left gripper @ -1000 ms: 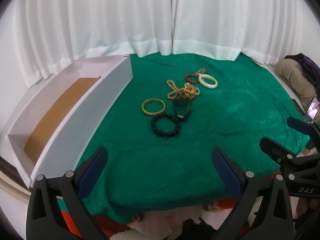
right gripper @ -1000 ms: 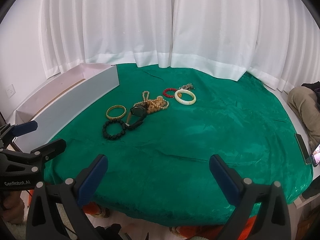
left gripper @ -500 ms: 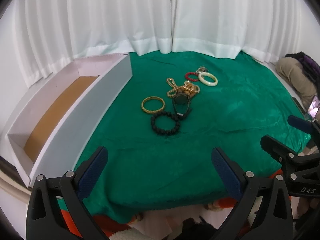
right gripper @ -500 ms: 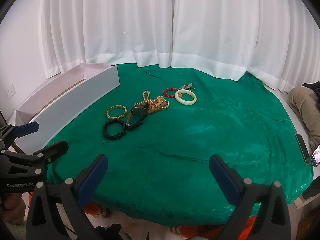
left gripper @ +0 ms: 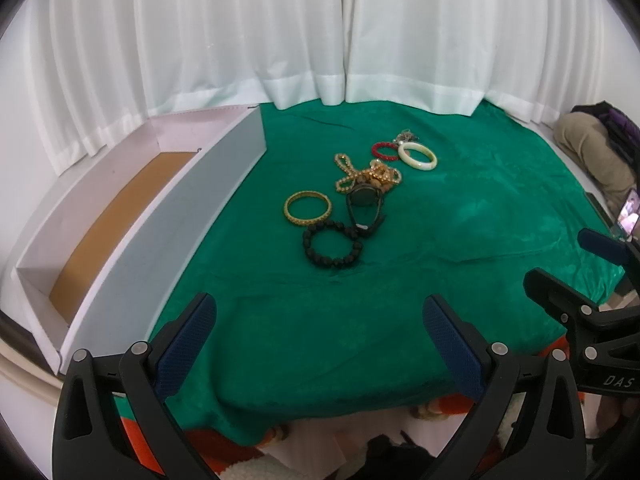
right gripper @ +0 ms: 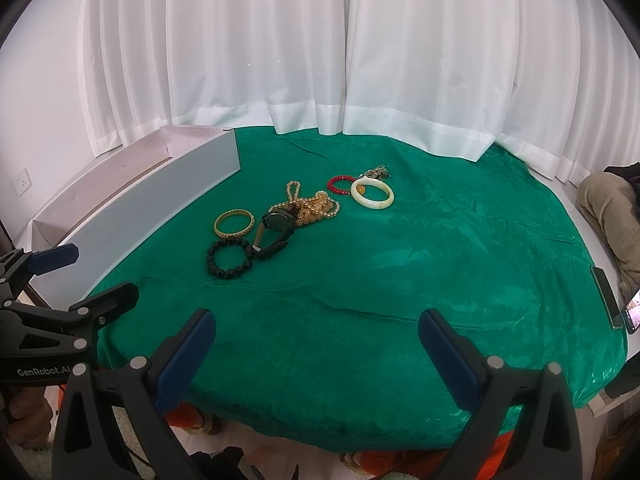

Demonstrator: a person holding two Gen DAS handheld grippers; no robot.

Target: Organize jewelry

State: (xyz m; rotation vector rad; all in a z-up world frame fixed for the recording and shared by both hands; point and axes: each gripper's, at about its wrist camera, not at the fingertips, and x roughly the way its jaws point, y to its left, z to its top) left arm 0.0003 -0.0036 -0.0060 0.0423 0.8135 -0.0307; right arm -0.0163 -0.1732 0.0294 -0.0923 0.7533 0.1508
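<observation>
White curtains [left gripper: 248,32] hung behind a table under a green cloth [left gripper: 460,216]. Along the cloth's left edge sat a long white box [left gripper: 172,216], open on top, with a brown floor inside.

Jewelry lay in a loose cluster near the cloth's middle, well apart from both tools. Nearest the camera was a black bead bracelet [left gripper: 333,244], and just beyond it a gold bangle [left gripper: 308,208]. A dark watch [left gripper: 363,200] lay beside them, its strap touching the black beads. Behind the watch was a heap of gold bead chain [left gripper: 368,176]. Farther back a red bracelet [left gripper: 385,149] touched a pale bangle [left gripper: 417,155], with a small metal trinket [left gripper: 406,136] behind the 2.

The left gripper [left gripper: 316,324] hovered over the near edge of the cloth, its 2 blue-padded fingers [left gripper: 188,340] spread wide and holding nothing. The right gripper [right gripper: 312,336] hovered likewise, fingers [right gripper: 448,356] spread wide and empty. Each tool showed at the edge of the other's view.

At far right a person's tan trouser leg [right gripper: 608,208] showed.
</observation>
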